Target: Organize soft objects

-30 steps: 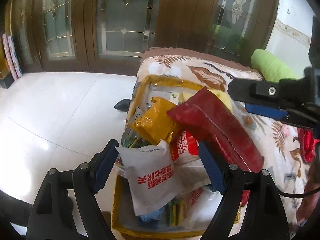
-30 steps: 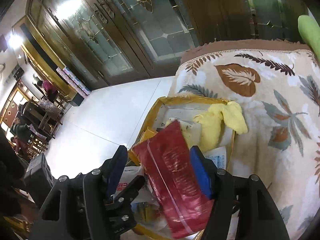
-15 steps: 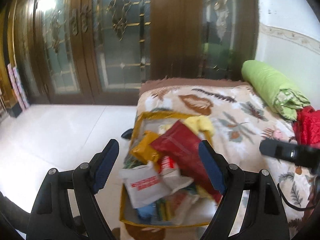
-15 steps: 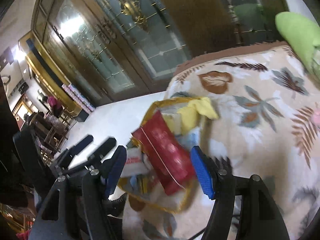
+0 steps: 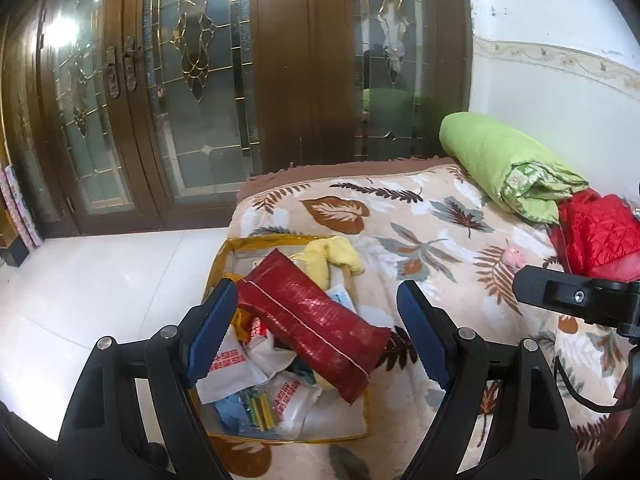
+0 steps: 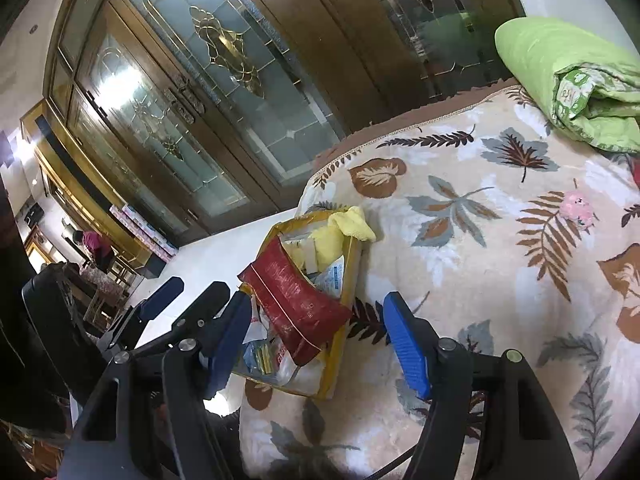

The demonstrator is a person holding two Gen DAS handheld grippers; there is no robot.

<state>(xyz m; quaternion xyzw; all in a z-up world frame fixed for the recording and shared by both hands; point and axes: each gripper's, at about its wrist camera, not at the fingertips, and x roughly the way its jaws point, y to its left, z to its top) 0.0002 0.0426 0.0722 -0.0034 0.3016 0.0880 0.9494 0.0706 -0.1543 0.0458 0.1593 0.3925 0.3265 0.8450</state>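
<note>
A clear storage bag with yellow trim (image 5: 280,240) lies open on the bed's near left corner, stuffed with packets. A long red packet (image 5: 308,320) lies across its top; it also shows in the right wrist view (image 6: 296,304). A yellow cloth (image 5: 332,260) hangs over the bag's far rim. My left gripper (image 5: 320,332) is open and empty, held above the bag. My right gripper (image 6: 316,344) is open and empty, also above the bag. The right gripper's finger (image 5: 576,300) shows at the right in the left wrist view.
The bed has a leaf-patterned blanket (image 5: 440,240). A rolled green quilt (image 5: 500,168) and a red quilted item (image 5: 600,236) lie at its far right. A small pink toy (image 6: 576,208) lies on the blanket. Wooden glass doors (image 5: 200,100) stand behind, white tiled floor (image 5: 100,280) at left.
Both grippers have pulled back and up from the bag. The red packet, between the right gripper's fingers a second ago, now lies free across the bag's contents.
</note>
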